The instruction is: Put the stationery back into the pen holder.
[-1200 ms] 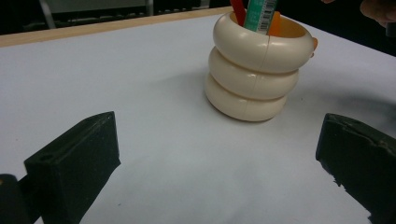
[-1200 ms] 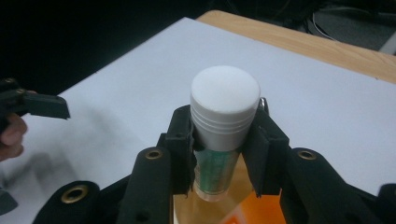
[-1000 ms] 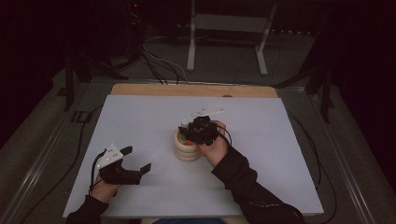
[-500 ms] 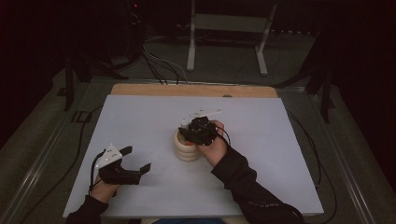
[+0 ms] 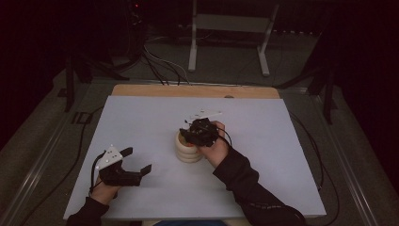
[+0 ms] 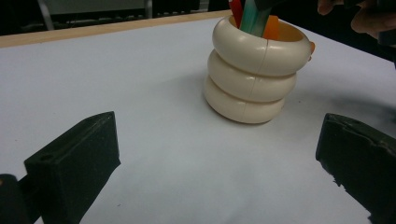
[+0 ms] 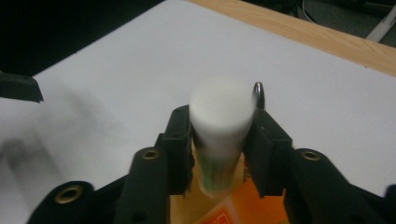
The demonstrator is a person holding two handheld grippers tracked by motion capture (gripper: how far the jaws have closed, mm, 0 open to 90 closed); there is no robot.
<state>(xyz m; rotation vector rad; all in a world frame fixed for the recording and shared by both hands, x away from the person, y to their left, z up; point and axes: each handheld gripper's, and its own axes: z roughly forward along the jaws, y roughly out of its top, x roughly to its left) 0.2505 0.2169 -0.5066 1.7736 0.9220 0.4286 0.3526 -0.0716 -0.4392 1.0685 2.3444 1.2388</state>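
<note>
— Two grippers over a white table: what has the right gripper got?

— A white-capped marker, upright in the cream ringed holder mid-table. Its jaws have just been easing apart, pads touching the marker between them. Light, stiff, probably slippery plastic: grip below the cap. The left gripper rests wide open, empty.

The cream holder is cut off at the frame's top; the white-capped marker is blurred.
</note>
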